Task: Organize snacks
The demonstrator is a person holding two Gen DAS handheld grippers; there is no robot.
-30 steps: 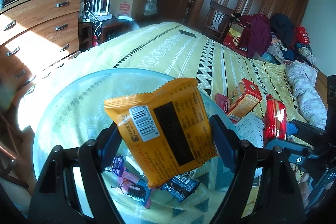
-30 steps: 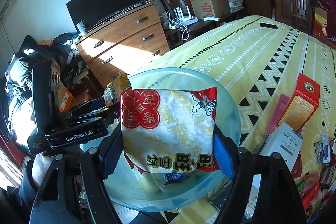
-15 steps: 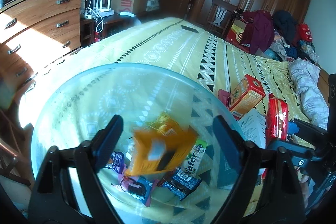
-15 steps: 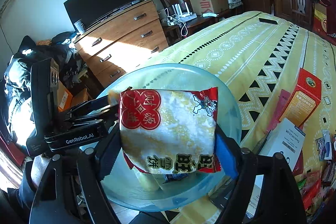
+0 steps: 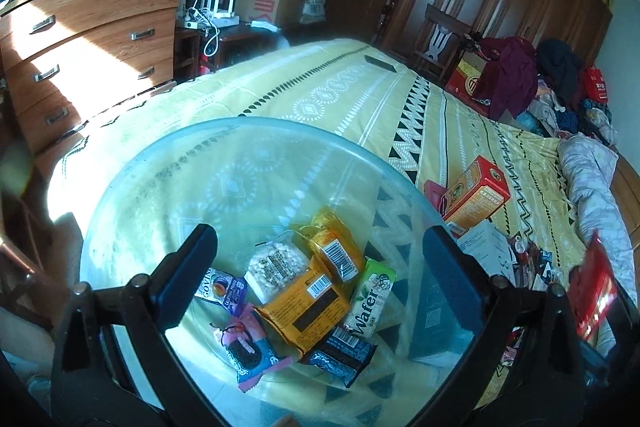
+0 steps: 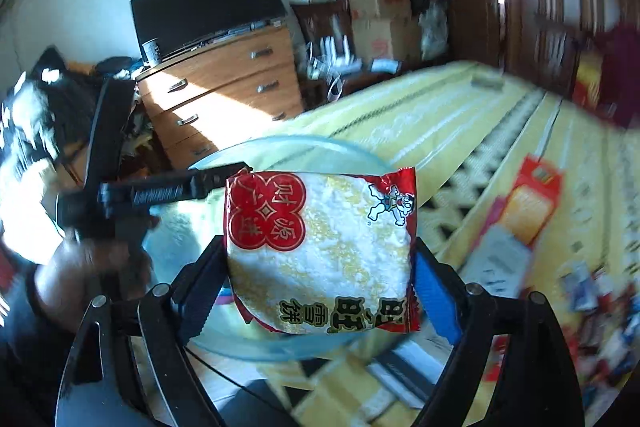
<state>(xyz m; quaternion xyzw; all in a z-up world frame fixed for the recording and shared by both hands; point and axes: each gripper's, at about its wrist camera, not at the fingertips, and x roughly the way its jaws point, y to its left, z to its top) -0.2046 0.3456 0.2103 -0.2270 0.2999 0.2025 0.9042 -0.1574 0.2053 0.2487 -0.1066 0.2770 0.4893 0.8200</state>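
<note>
In the left wrist view a clear glass bowl sits on the yellow bedspread. It holds several snacks, with an orange packet lying on top of them. My left gripper hangs over the bowl, its jaws opening wide with nothing between them. In the right wrist view my right gripper has a red-and-white rice cracker packet upright between its pads, above the bowl. Its jaws are opening slightly, but the pads still touch the packet's sides. The left gripper reaches over the bowl's left rim, held by a hand.
An orange-red box and a white box lie on the bed right of the bowl, with loose snacks farther right. A wooden dresser stands beyond the bed's left edge. A dark flat object lies on the far bedspread.
The left gripper let go of the orange packet, which dropped into the bowl, and its jaws spread wider. The right gripper moved with its packet, which slid toward the right edge of the left view.
</note>
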